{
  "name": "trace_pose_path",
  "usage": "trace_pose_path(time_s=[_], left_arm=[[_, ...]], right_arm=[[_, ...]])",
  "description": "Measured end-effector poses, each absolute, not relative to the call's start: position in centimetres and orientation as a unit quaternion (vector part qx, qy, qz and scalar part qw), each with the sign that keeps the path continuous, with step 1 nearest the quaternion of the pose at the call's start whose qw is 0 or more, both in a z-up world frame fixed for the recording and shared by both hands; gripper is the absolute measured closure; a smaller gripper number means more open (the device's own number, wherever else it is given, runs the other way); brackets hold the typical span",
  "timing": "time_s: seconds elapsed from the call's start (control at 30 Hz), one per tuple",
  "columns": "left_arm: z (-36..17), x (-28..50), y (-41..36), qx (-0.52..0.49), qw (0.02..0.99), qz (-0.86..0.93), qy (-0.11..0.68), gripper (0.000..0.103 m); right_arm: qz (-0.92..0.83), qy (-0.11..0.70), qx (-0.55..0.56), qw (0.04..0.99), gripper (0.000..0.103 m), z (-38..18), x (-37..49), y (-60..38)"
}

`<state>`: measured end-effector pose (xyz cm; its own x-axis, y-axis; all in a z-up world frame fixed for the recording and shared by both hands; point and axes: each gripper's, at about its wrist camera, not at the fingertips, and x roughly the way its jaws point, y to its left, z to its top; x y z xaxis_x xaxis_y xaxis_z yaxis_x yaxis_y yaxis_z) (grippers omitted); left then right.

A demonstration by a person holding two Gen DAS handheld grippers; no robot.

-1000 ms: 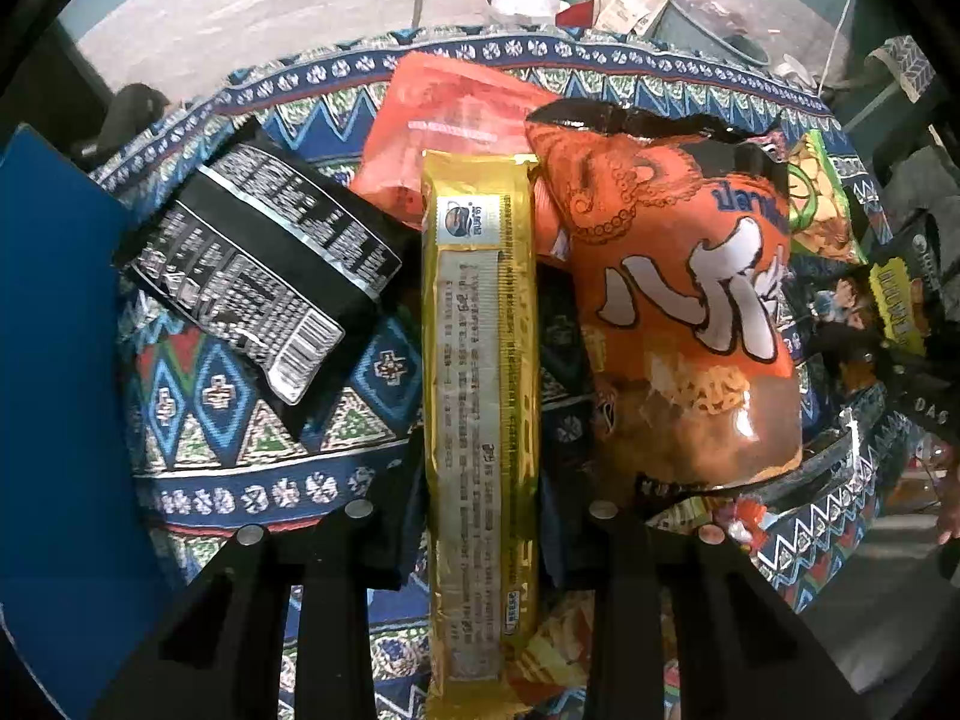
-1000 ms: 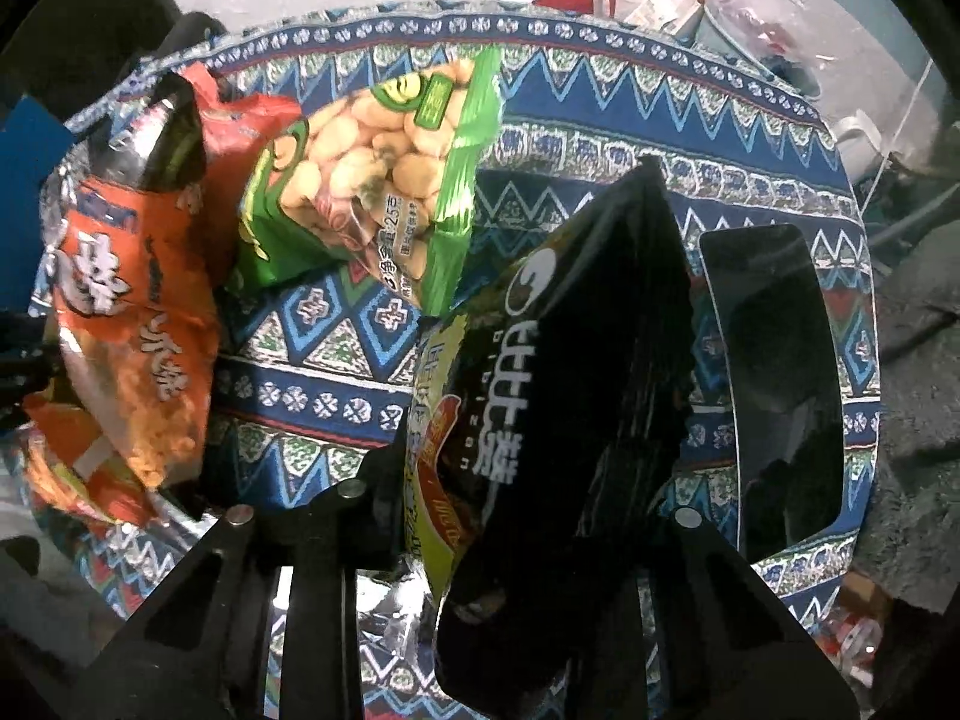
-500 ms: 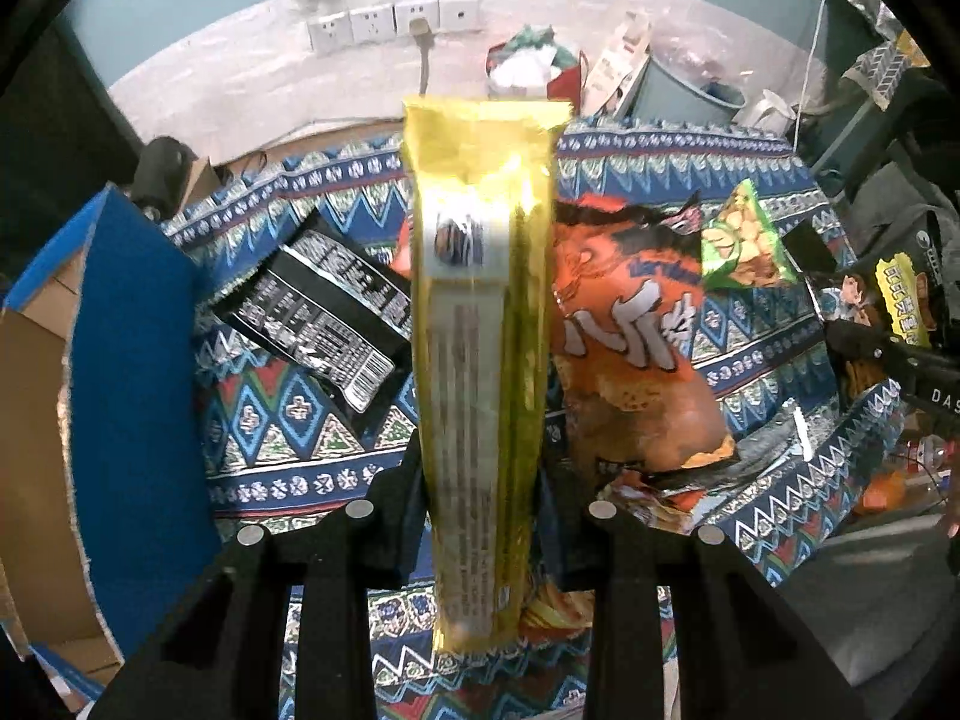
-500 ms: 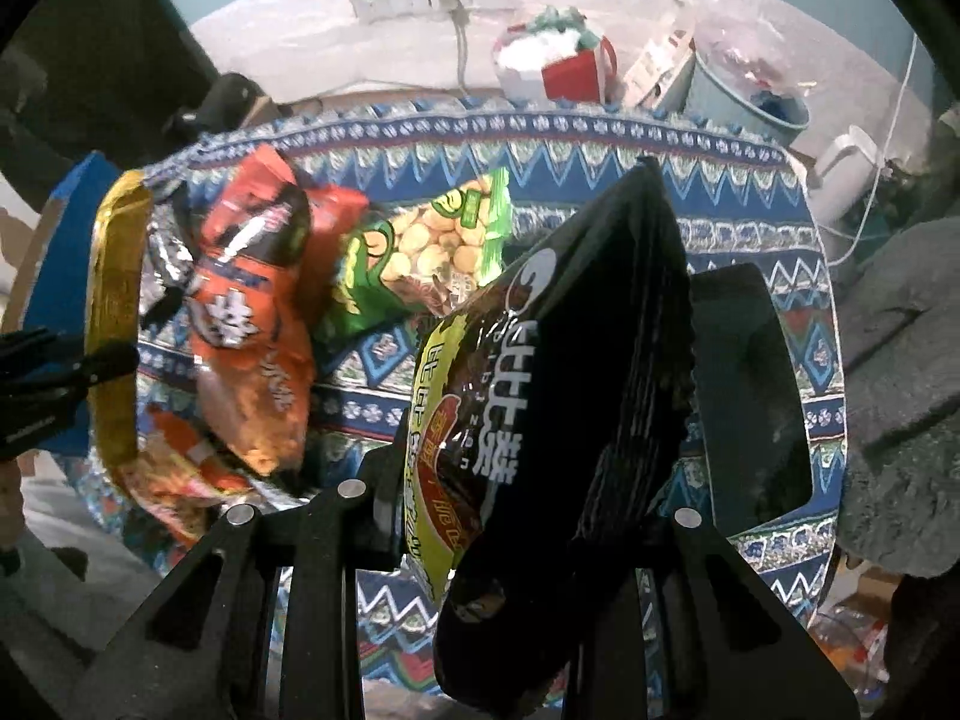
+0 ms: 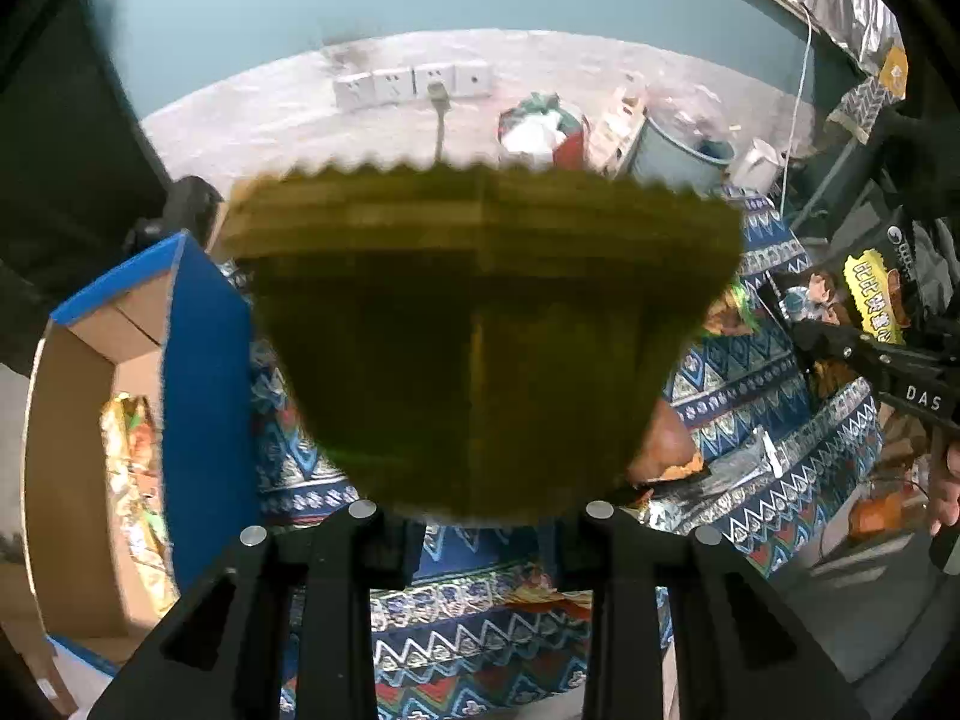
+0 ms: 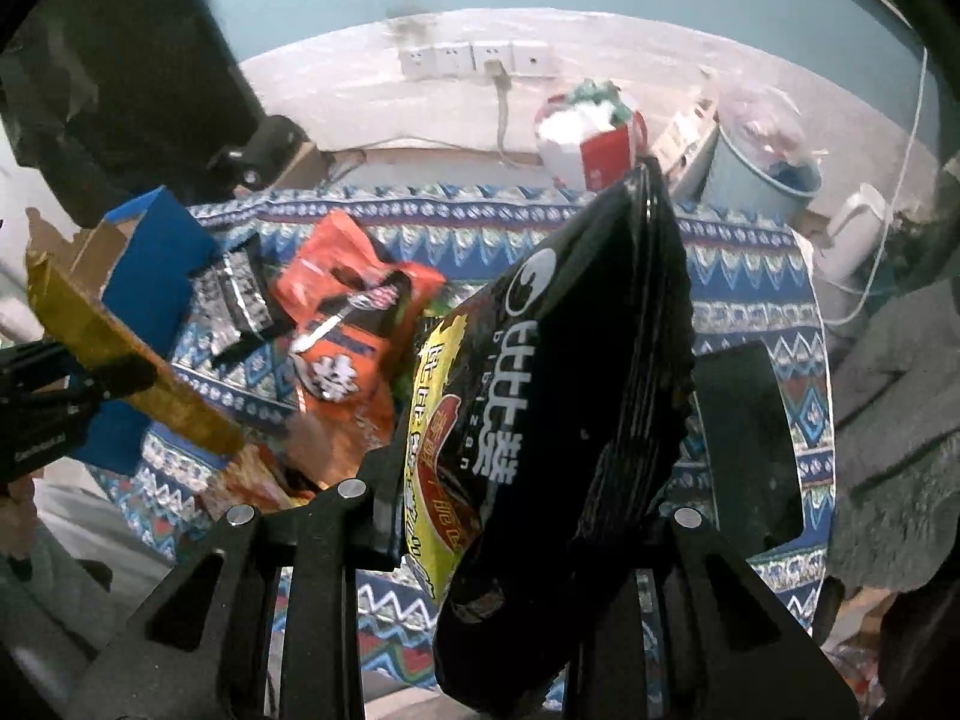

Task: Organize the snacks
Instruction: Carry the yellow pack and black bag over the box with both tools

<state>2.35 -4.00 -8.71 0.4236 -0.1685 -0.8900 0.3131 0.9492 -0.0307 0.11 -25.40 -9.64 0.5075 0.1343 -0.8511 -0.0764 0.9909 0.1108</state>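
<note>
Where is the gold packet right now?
The gold packet is held off the table in the left gripper, at the right wrist view's left edge, just in front of the blue box.

The right gripper (image 5: pixel 912 387) carried the white letters "DAS" on its black arm in the left wrist view. The black bag (image 6: pixel 558 396) bore large white Chinese characters with small Latin letters beside them (too small to read surely). The orange bag (image 6: pixel 348 336) showed a white Chinese character. The left gripper (image 6: pixel 36 414) had tiny white print, unreadable.
</note>
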Motion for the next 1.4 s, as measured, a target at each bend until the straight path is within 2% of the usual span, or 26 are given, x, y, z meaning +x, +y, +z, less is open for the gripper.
trace_pose_path(time_s=[0.53, 1.4], left_arm=[[-3.3, 1.1, -1.2, 0.057, 0.881, -0.131, 0.452, 0.073], [3.9, -0.4, 9.0, -0.029, 0.928, -0.068, 0.365, 0.073]], right_arm=[[0.106, 0.458, 0.014, 0.883, 0.077, -6.3, 1.7, -19.8], [0.208, 0.427, -0.01, 0.88, 0.077, -2.1, 6.1, -5.7]])
